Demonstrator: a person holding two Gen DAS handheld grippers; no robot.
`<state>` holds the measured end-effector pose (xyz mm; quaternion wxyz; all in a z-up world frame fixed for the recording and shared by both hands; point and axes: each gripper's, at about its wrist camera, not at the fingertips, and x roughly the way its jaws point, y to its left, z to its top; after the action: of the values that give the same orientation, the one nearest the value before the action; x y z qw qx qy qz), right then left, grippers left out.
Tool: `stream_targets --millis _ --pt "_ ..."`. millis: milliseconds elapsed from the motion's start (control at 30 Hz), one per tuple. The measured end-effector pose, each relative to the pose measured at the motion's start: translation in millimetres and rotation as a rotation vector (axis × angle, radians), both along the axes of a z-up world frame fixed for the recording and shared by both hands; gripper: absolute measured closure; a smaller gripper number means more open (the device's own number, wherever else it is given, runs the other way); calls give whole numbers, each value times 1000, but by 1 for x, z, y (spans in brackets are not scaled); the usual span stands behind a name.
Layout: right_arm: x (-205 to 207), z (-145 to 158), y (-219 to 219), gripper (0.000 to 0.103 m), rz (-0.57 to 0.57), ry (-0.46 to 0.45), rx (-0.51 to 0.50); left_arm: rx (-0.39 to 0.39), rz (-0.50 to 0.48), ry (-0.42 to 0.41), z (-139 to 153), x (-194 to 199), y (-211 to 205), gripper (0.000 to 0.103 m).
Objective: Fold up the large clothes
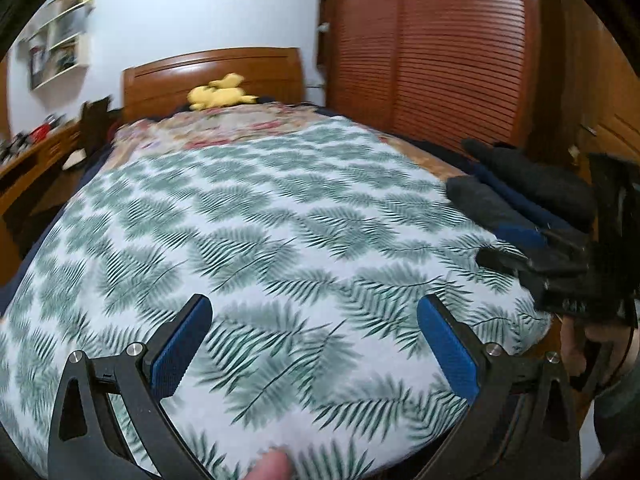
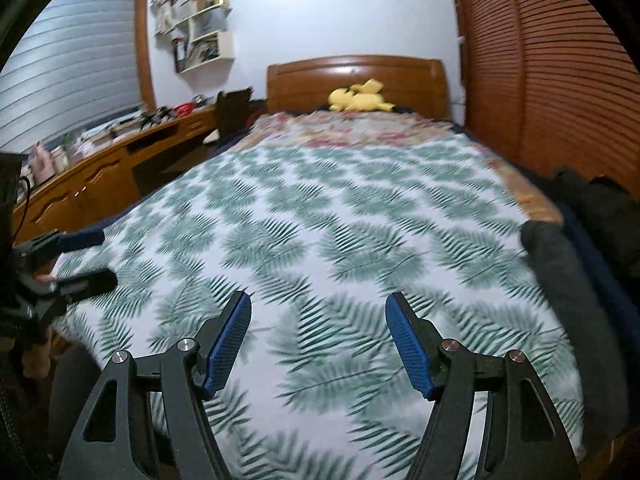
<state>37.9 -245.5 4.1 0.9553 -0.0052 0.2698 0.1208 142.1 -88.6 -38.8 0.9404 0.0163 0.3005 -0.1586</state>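
Note:
A large white cloth with a green fern-leaf print (image 1: 280,240) lies spread flat over the bed; it also fills the right wrist view (image 2: 340,232). My left gripper (image 1: 314,308) is open and empty, hovering over the cloth's near edge. My right gripper (image 2: 318,304) is open and empty above the cloth's near part. The right gripper also shows in the left wrist view (image 1: 512,248), over the cloth's right edge. The left gripper shows at the left edge of the right wrist view (image 2: 80,256).
Dark grey and navy garments (image 1: 520,196) are piled at the bed's right side (image 2: 580,264). A yellow plush toy (image 2: 360,98) lies by the wooden headboard (image 1: 212,76). A slatted wardrobe (image 1: 432,48) stands right; a wooden desk (image 2: 100,160) runs along the left.

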Motion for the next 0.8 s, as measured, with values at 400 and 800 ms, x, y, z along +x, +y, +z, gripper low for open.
stream_targets --millis 400,800 --pt "14 -20 27 21 47 24 58 -16 194 -18 -10 -45 82 1" --pt "6 -11 61 21 43 -140 59 -16 234 -169 40 -88 95 1"
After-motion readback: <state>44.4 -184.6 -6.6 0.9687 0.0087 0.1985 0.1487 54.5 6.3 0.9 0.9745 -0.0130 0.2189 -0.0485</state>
